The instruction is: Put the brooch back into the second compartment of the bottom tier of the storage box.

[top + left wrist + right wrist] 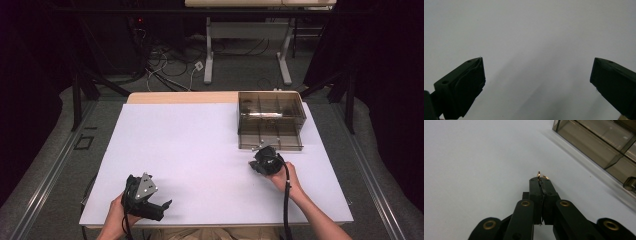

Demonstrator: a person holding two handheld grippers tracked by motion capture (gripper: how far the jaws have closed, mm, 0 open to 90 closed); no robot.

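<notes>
Right gripper view, right claw (pixel 541 180) clenched on small gold hook (pixel 539 174) poking past its tips; left claw (pixel 537 75) released

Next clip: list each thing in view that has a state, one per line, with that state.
Right gripper: shut on a small gold metal piece that pokes out past the tips.
Left gripper: open, nothing between the jaws, low over the white table.
Clear divided box: upright at the far right of the table, top open, one small item in the middle row.
</notes>
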